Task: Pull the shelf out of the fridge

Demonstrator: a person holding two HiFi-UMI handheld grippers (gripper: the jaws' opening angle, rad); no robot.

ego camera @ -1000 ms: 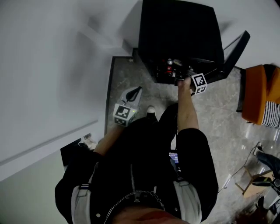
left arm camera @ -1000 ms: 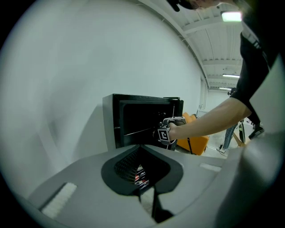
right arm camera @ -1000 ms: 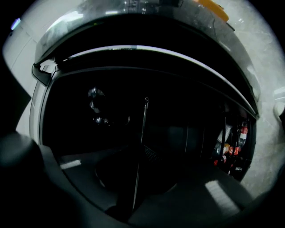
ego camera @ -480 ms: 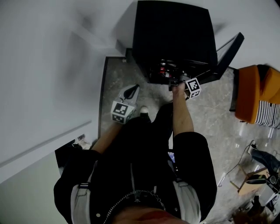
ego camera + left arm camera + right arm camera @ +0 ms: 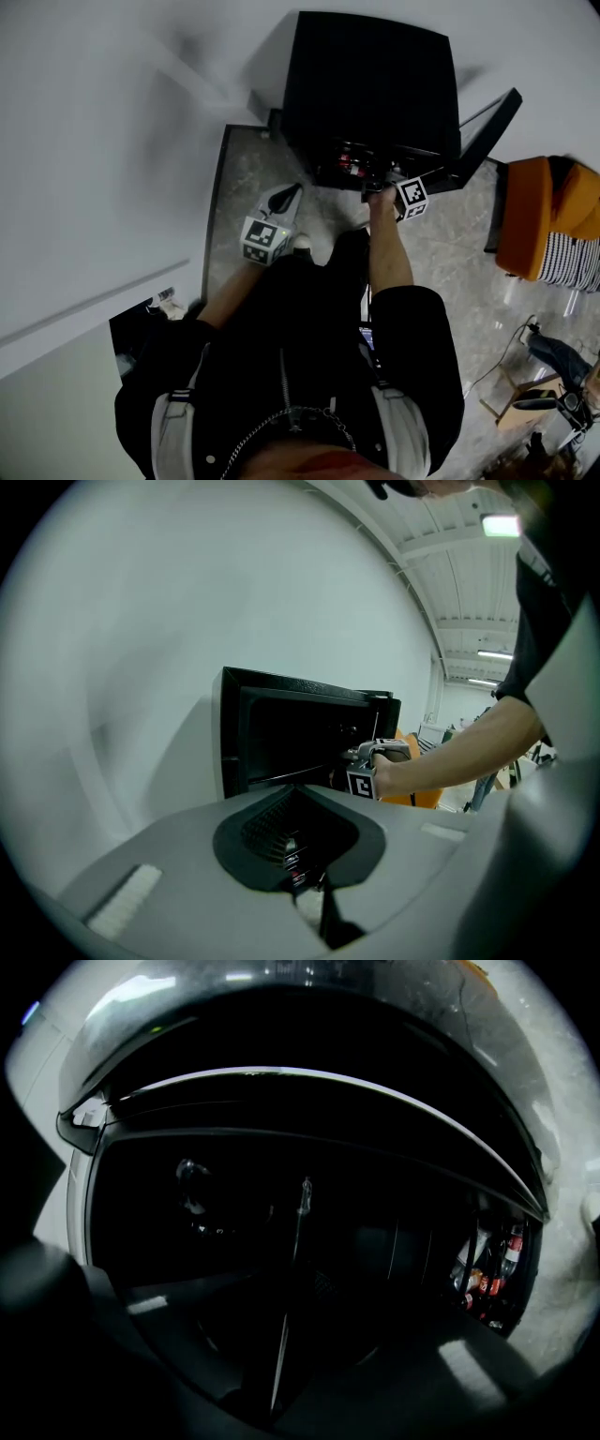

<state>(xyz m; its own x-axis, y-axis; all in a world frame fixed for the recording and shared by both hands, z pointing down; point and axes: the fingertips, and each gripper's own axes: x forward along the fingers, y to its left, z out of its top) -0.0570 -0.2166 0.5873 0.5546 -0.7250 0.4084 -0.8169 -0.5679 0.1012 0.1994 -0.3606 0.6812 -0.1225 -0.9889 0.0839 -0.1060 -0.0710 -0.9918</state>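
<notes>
The black mini fridge (image 5: 375, 75) stands on the floor against the wall, its door (image 5: 483, 136) swung open to the right. My right gripper (image 5: 375, 178) reaches into the opening at its front. In the right gripper view, the thin edge of the shelf (image 5: 286, 1307) runs between the jaws in the dark interior. The jaws have just been opening, and the right gripper (image 5: 281, 1372) stands open around that edge. My left gripper (image 5: 289, 194) hangs left of the fridge, apart from it. In its own view the left gripper (image 5: 305, 883) is shut on nothing and looks at the fridge (image 5: 291, 742).
Bottles with red labels (image 5: 487, 1274) stand low inside the fridge, at the right. An orange chair (image 5: 544, 220) sits beyond the open door. A white wall (image 5: 112, 141) runs along the left. The person's legs fill the floor in front of the fridge.
The left gripper has drifted a little toward the fridge. The right gripper has stayed at the fridge opening. The head view has shifted slightly.
</notes>
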